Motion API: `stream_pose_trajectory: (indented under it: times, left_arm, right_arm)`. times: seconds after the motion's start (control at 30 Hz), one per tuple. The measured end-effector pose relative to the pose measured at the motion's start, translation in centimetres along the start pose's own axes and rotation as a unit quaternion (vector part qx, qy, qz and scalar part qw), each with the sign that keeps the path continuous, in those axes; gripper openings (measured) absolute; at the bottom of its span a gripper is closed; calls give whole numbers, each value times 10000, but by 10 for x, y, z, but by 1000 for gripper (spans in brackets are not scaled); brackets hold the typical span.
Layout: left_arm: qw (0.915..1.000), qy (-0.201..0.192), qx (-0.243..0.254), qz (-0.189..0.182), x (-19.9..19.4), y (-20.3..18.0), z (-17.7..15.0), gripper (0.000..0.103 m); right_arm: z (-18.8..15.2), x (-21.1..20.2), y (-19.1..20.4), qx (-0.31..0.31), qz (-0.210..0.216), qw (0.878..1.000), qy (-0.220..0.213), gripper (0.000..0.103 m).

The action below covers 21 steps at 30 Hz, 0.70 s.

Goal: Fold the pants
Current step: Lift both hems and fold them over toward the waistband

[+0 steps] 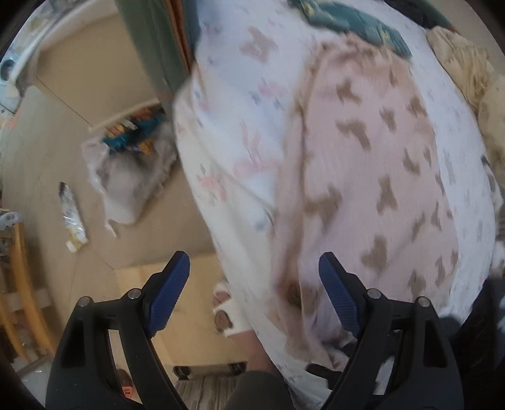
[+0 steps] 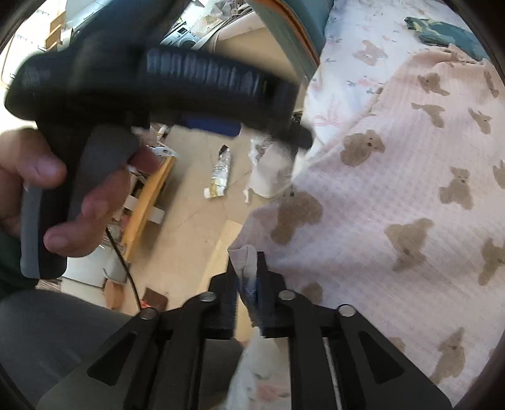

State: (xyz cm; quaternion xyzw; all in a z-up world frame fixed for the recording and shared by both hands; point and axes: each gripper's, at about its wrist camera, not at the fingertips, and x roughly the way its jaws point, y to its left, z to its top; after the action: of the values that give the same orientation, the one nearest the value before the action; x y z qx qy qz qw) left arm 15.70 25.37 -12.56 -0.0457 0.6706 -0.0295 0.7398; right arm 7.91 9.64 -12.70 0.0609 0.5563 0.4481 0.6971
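Observation:
The pants (image 1: 372, 164) are pale pink with brown teddy bears and lie spread on a white flowered bedsheet (image 1: 233, 104). They fill the right of the right wrist view (image 2: 394, 189). My left gripper (image 1: 254, 271) is open and empty, its blue pads (image 1: 170, 290) wide apart, hovering over the pants' near left edge and the bed side. My right gripper (image 2: 247, 268) is shut on a corner of the pants' edge, which bunches between the fingers. The left gripper's black body (image 2: 151, 79) and the hand holding it cross the right wrist view.
The beige floor (image 1: 63, 132) lies left of the bed with a white plastic bag (image 1: 132, 176) and a crumpled wrapper (image 1: 72, 217). A wooden chair (image 2: 148, 202) stands by it. A dark green garment (image 1: 353, 22) and a cream blanket (image 1: 464, 63) lie at the bed's far side.

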Motion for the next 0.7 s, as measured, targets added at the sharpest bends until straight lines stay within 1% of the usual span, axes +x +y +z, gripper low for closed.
stream_pose_trajectory:
  times: [0.03, 0.07, 0.1, 0.13, 0.2, 0.23, 0.3, 0.33, 0.37, 0.4, 0.43, 0.47, 0.5, 0.53, 0.57, 0.6, 0.63, 0.7]
  left_arm:
    - [9997, 155, 29, -169, 7, -3, -7, 81]
    - [9993, 266, 65, -273, 12, -5, -11, 81]
    - [9987, 358, 111, -334, 17, -8, -18, 81]
    - [9985, 418, 108, -341, 22, -10, -26, 81]
    - [9966, 660, 178, -449, 31, -17, -36, 81]
    - [9958, 730, 271, -482, 35, -21, -40, 81]
    - [9953, 824, 367, -365, 43, -27, -45, 81]
    - [9948, 845, 391, -423, 45, -29, -46, 81]
    - [9940, 872, 435, -501, 49, -33, -47, 78]
    - [9941, 841, 492, -467, 49, -37, -47, 72]
    - [9933, 846, 600, -501, 50, -44, -46, 57]
    - [9921, 909, 674, -542, 50, -49, -46, 46]
    - [9913, 947, 716, -560, 49, -54, -45, 45]
    - [9911, 957, 757, -531, 48, -57, -45, 45]
    - [9903, 982, 855, -479, 49, -62, -46, 36]
    - [9893, 965, 1041, -340, 49, -67, -47, 27]
    - [9869, 923, 1320, -67, 48, -74, -50, 4]
    - [9820, 813, 1691, 213, 44, -86, -57, 3]
  right_arm:
    - [-6, -10, -3, 18, 98, 9999, -29, 37]
    - [-13, -22, -7, 27, 164, 9998, -54, 47]
    - [-18, -34, -10, 23, 145, 9998, -101, 63]
    - [-25, -51, -16, 7, 75, 9998, -187, 69]
    - [-45, -93, -35, 84, -140, 9993, -325, 68]
    - [-52, -107, -44, 180, -193, 9988, -404, 68]
    - [-73, -148, -78, 627, -461, 9944, -709, 68]
    - [-86, -171, -101, 966, -673, 9890, -898, 68]
    - [-95, -178, -111, 1201, -775, 9845, -1014, 69]
    - [-107, -193, -134, 1596, -879, 9764, -1159, 69]
    - [-115, -204, -152, 1961, -967, 9679, -1242, 68]
    - [-126, -209, -168, 2329, -1129, 9574, -1279, 68]
    - [-142, -209, -188, 2831, -1406, 9415, -1170, 69]
    - [-147, -200, -203, 3148, -1330, 9335, -1085, 69]
    - [-156, -194, -213, 3374, -1075, 9300, -990, 69]
    - [-161, -184, -216, 3485, -837, 9296, -855, 69]
    - [-164, -176, -215, 3491, -732, 9311, -766, 69]
    - [-171, -160, -210, 3457, -689, 9338, -613, 69]
